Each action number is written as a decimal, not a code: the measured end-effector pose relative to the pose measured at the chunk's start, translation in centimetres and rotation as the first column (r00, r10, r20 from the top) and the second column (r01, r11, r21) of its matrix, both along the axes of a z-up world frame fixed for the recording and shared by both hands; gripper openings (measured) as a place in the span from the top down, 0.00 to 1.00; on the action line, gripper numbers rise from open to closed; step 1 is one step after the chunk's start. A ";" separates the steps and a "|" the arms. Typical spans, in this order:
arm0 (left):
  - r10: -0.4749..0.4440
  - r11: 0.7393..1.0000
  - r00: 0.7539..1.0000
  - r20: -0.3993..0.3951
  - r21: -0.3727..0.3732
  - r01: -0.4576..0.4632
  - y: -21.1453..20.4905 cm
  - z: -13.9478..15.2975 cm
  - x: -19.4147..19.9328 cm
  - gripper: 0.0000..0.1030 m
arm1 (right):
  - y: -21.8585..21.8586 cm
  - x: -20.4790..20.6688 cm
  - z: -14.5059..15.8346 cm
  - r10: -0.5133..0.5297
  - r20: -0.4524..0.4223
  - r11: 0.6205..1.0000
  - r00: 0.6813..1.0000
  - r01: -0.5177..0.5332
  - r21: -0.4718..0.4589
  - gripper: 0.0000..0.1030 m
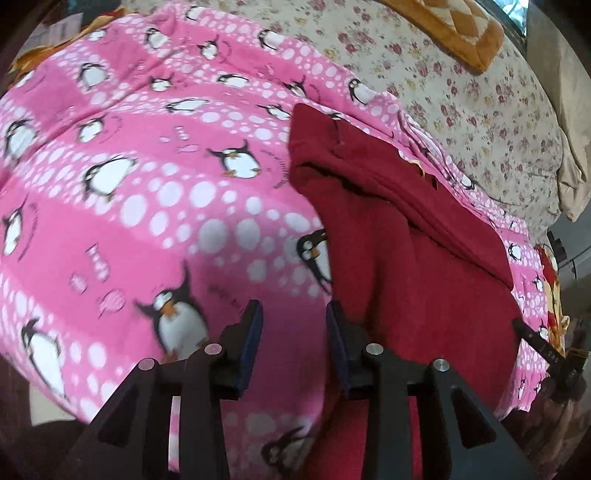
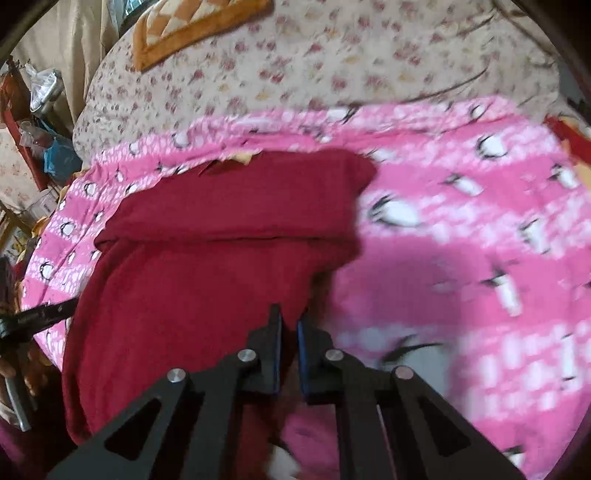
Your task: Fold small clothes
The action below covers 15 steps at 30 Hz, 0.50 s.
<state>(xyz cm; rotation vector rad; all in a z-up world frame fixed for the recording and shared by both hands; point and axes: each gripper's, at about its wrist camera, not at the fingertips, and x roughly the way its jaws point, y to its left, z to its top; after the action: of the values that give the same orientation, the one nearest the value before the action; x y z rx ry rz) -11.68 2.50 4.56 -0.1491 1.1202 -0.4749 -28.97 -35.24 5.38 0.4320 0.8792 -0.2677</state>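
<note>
We find a bed as the work surface, dressed in a cream floral sheet (image 1: 480, 110) with a pink penguin-print blanket (image 1: 166, 184) spread across it; an orange-bordered cushion (image 2: 177, 33) lies toward the far end, and household clutter stands off the bed's edge in the right wrist view.

The task item, a dark red garment (image 1: 406, 240), lies on the pink blanket. Its far portion is already turned over on itself, showing a doubled band with a straight fold edge; the nearer portion runs toward the cameras and down over the blanket's near side.

We record the left gripper (image 1: 295, 328) with its fingers spread, nothing between them, positioned just beside the garment's near edge; its right-hand finger sits against or just over the red cloth. The right gripper (image 2: 290, 332) has its pads drawn nearly together. Red cloth lies directly beneath and between them, but we cannot tell whether an edge is actually pinched. The right wrist view is blurred, suggesting motion.

In our judgement the step in hand is taking up the near edge for a further fold. To do it well, we advise gripping a single layer at each near corner, lifting both together, keeping the edge taut, and laying it square against the existing fold line.
</note>
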 end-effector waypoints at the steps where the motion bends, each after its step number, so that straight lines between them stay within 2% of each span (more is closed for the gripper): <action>1: -0.005 1.000 1.000 -0.004 0.004 0.005 0.1 0.0 -0.2 0.86 | -0.2 0.1 -0.5 -0.010 -0.020 1.000 1.000 0.010 -0.012 0.94; 3: -0.020 1.000 1.000 -0.005 0.009 0.020 0.0 0.1 -0.6 0.86 | 0.2 0.5 -2.1 -0.019 -0.082 0.998 0.996 0.013 -0.064 0.94; 5: -0.030 0.999 1.000 0.005 0.013 0.030 0.1 0.4 -1.2 0.86 | 0.6 0.5 -2.8 -0.026 -0.089 0.997 0.996 0.020 -0.073 0.94; 9: -0.054 0.998 0.998 0.020 0.034 0.053 0.4 0.7 -2.5 0.86 | 0.6 -1.1 -0.9 -0.023 -0.061 0.999 0.998 0.021 -0.026 0.93; 11: -0.056 0.998 0.998 0.018 0.043 0.055 0.6 0.5 -3.1 0.86 | 1.1 -2.3 0.1 -0.007 -0.031 1.000 0.999 0.007 0.012 0.84; 13: -0.056 0.997 0.998 0.010 0.055 0.055 0.7 0.3 -3.7 0.86 | 2.7 -3.5 0.9 0.057 0.000 0.996 0.998 -0.057 0.066 0.70; 15: -0.062 0.996 0.998 0.015 0.070 0.061 0.7 0.3 -4.3 0.86 | 5.1 -3.9 1.3 0.135 0.013 0.988 0.991 -0.136 0.076 0.68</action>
<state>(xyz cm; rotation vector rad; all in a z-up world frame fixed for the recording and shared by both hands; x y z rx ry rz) -16.01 3.17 4.86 -0.0499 1.1258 -0.4908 -32.84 -30.12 6.72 0.4422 0.9087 -0.1072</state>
